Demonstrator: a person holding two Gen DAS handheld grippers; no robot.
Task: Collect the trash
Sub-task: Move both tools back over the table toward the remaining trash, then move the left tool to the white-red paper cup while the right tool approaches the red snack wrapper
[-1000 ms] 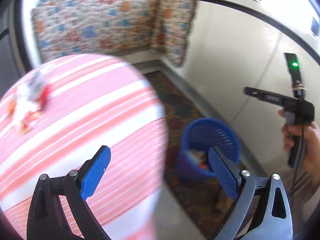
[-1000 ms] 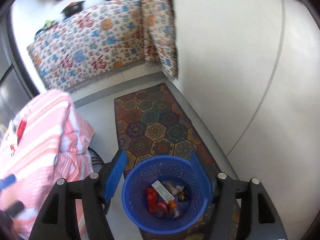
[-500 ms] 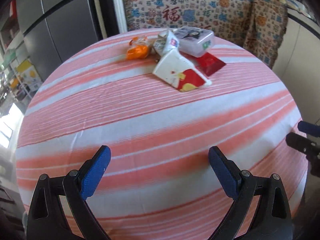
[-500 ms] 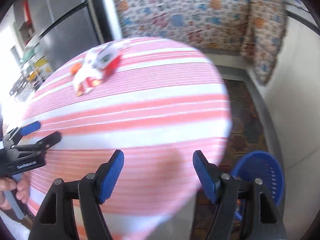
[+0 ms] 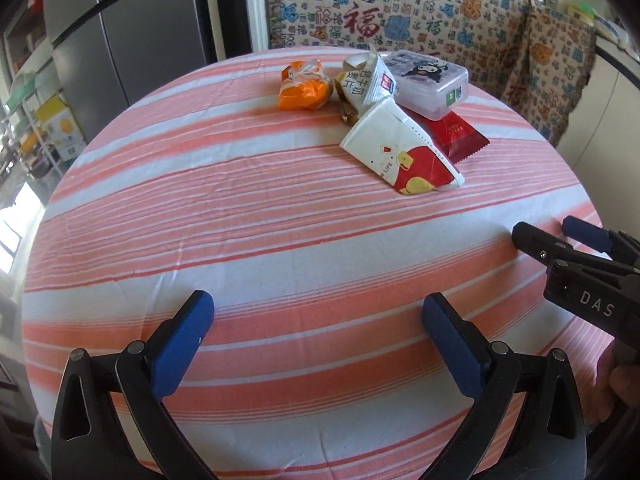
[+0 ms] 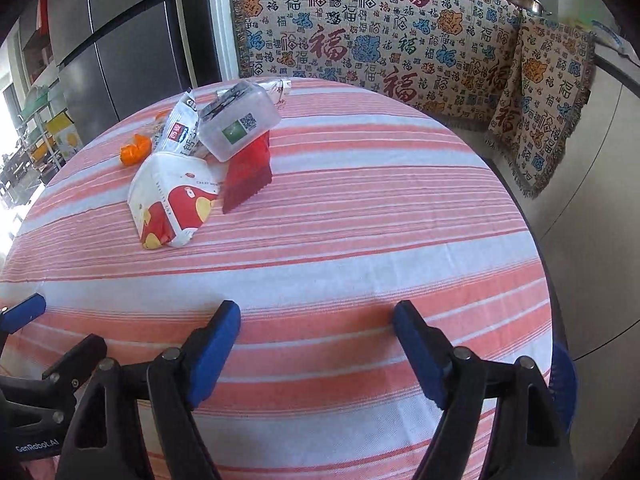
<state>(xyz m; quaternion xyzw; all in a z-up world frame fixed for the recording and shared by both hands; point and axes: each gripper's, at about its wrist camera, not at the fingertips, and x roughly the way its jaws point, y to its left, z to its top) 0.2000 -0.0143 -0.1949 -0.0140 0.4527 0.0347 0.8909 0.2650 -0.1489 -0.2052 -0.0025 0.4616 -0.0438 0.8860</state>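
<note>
Five trash pieces cluster at the upper centre of the striped tabletop (image 5: pixel 240 240): one flattened paper cup (image 5: pixel 400 152), long axis running upper left to lower right, mouth at the upper left; one orange wrapper (image 5: pixel 304 88); one white sachet (image 5: pixel 368 80); one clear box (image 5: pixel 428 80); one red packet (image 5: pixel 456 132). The left claw (image 5: pixel 316 344) and the right claw (image 6: pixel 316 348) are both released and empty, their jaws having just been opening.

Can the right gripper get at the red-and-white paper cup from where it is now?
Probably yes. The right gripper is open and empty, its jaws having just widened, and only bare striped tablecloth lies between it and the paper cup, which lies on its side at the pile's near edge.
</note>
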